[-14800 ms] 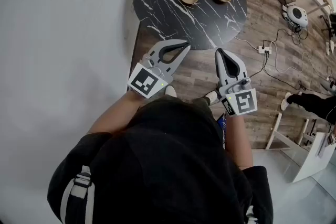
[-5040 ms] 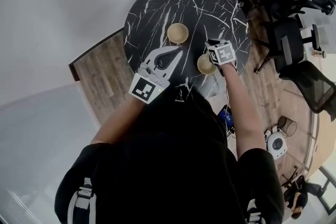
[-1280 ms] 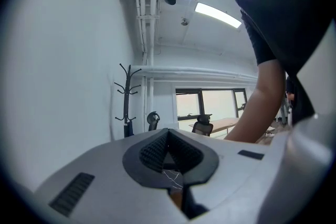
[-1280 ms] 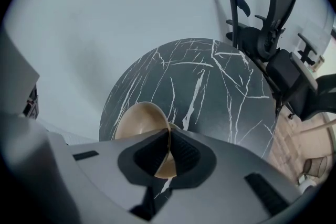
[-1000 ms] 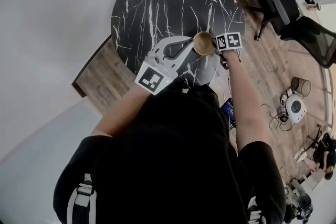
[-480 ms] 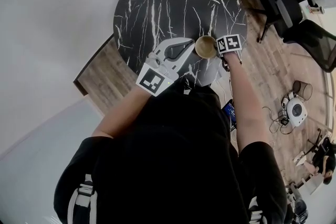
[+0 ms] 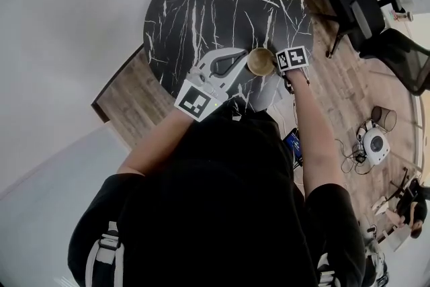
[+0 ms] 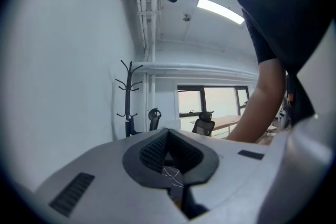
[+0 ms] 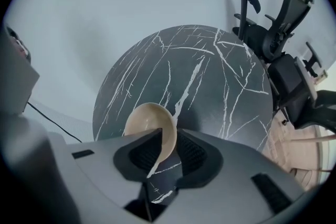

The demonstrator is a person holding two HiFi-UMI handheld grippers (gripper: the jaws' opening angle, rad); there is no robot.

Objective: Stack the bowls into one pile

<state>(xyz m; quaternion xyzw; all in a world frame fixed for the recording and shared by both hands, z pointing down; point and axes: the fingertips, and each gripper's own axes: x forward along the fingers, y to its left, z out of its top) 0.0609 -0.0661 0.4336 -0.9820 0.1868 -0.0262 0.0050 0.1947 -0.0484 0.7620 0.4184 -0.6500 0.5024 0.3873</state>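
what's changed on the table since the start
The three bowls, once apart, now sit in one pile near the table edge. The right gripper has just opened its jaws around the rim, letting go. The left gripper stays shut, idle.

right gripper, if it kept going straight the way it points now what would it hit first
The beige bowl: its rim stands between the right gripper's jaws, which have just been opening. Just under it, probably, the marble table.

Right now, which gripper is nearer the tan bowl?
Right. The right gripper has the rim of the tan bowl between its jaws, which have just been opening; the left gripper is beside it, jaws shut.
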